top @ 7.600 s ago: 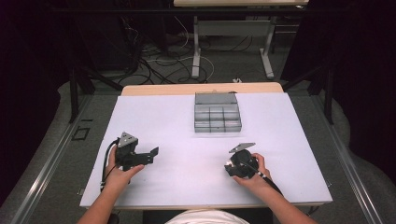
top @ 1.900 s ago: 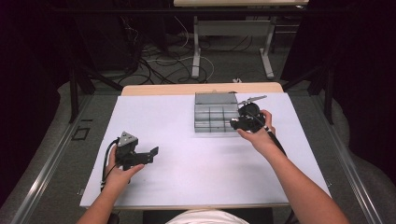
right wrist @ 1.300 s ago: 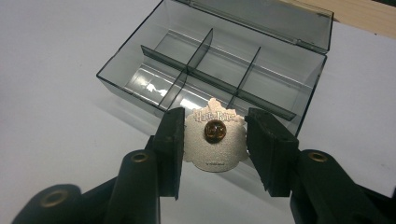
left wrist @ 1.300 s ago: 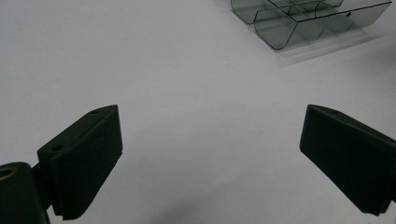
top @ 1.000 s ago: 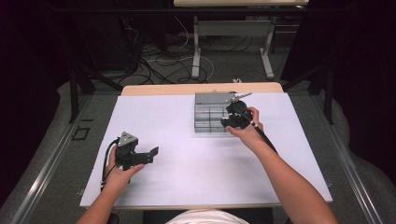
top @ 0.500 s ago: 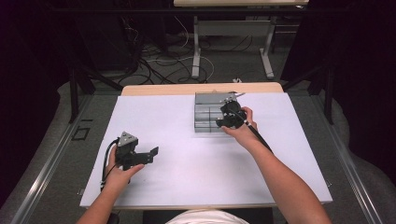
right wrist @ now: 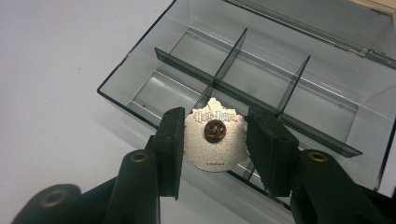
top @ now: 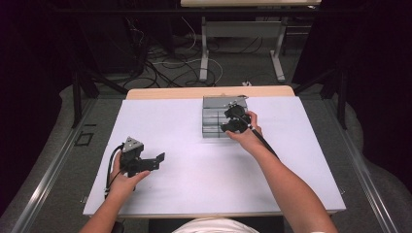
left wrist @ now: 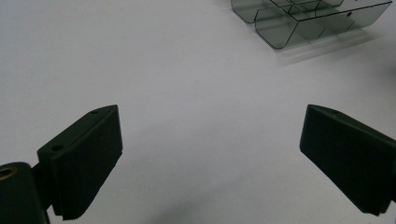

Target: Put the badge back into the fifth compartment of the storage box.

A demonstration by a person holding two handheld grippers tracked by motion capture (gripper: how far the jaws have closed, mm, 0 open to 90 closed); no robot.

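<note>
A clear grey compartment box (top: 214, 119) stands open on the white table top, also seen as the box (right wrist: 299, 84) with cross dividers and as the box (left wrist: 308, 18) far off. My right gripper (top: 232, 120) hovers over the box's right part, shut on a silver pin badge (right wrist: 215, 137) whose back, with its brass post and lettering, faces the camera. The badge hangs above the box's near edge, over the middle divider. My left gripper (top: 158, 159) rests on the table at the front left, its jaws wide open with nothing between them.
The white sheet (top: 184, 194) covers the table (top: 194, 92), whose wooden far edge shows behind the box. Dark floor with cables (top: 160, 68) and desk legs lies beyond. Both forearms come in from the bottom edge.
My right gripper has travelled from the front right of the table up to the box, then slid left and slightly nearer over its compartments. The left gripper has stayed still.
</note>
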